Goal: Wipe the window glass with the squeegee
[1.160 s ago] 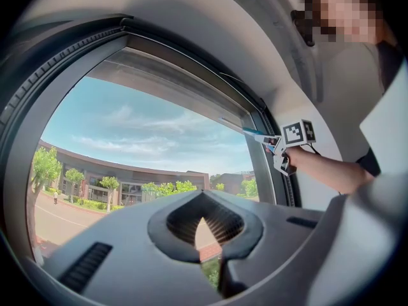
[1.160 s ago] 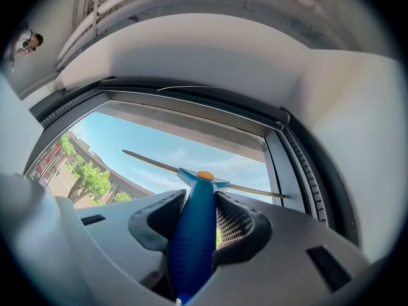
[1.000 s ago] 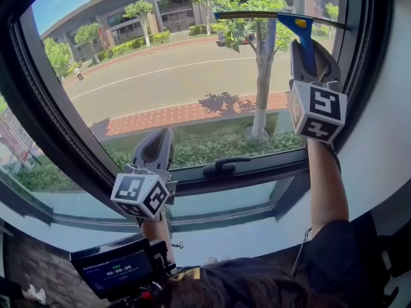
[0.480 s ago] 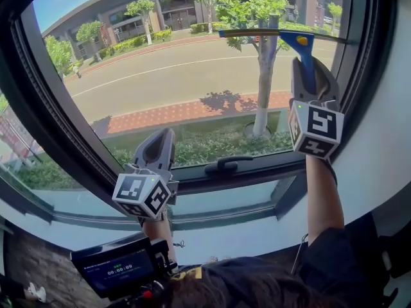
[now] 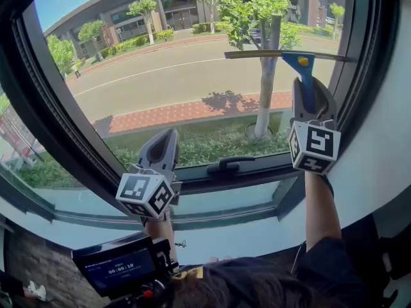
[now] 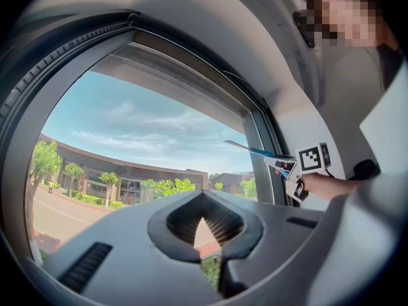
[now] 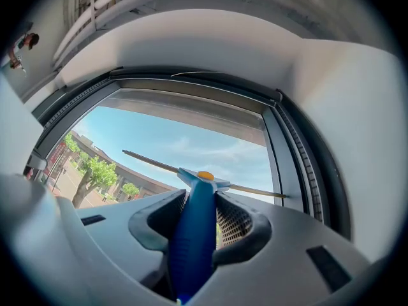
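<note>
View steeply down along a big window, from indoors.

Upper right: right gripper [image 5: 307,95] raised to the glass [image 5: 180,88], jaws pinching the blue handle of a squeegee [image 5: 304,69]. Handle upright between the jaws, widening into a head with a yellow dot. Thin blade level across the top, spanning the right part of the pane about a quarter of the way down, its right tip at the dark frame [image 5: 359,76]. Blade crossing the trunk of a tree [image 5: 264,101] outside. Right cube [image 5: 314,146] with square markers just below the jaws, bare forearm [image 5: 319,204] stretched up under it.

Lower left of centre: left gripper [image 5: 164,140] pointing up at the bottom of the pane, jaws pressed together, nothing between them. Well apart from the squeegee. Tips near the lower frame rail, left of a black latch [image 5: 225,167]. Left cube [image 5: 144,194] below its jaws.

Beyond the glass: sunlit road [image 5: 180,69], red brick pavement [image 5: 186,113], green hedge [image 5: 212,143], low building and blue sky.

Bottom edge, near the person's body: small dark screen [image 5: 115,268] showing digits.
</note>
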### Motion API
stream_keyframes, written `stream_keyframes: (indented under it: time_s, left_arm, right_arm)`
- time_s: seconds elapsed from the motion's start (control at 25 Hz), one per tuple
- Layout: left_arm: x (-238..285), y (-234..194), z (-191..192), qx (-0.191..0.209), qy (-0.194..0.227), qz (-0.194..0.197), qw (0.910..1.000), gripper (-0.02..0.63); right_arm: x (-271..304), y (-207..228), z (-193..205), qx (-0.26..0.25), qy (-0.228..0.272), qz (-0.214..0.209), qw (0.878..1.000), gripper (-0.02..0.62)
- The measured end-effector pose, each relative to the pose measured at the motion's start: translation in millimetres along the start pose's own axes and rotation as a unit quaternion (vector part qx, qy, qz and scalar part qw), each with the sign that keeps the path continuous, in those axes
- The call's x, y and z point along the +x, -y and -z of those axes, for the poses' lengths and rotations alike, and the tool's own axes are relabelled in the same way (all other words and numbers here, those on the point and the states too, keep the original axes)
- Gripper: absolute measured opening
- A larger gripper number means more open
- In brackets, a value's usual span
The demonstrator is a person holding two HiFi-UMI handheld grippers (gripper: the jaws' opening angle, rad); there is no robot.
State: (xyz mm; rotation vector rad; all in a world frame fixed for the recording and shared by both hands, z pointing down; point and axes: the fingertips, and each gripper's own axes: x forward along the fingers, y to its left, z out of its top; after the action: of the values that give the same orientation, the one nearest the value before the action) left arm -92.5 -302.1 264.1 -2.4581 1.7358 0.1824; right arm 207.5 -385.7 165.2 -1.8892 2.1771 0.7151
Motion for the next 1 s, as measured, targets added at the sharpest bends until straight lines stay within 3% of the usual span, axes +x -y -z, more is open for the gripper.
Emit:
stream_keyframes:
  time_s: [1.0]
  left_arm:
    - [2.2,8.0,14.5,-0.002,-0.016,0.009,0.9998,0.002]
  right_arm:
    - [-39.2,-16.7,59.4,0.004,-0.049,-0.011,0.999,0.143]
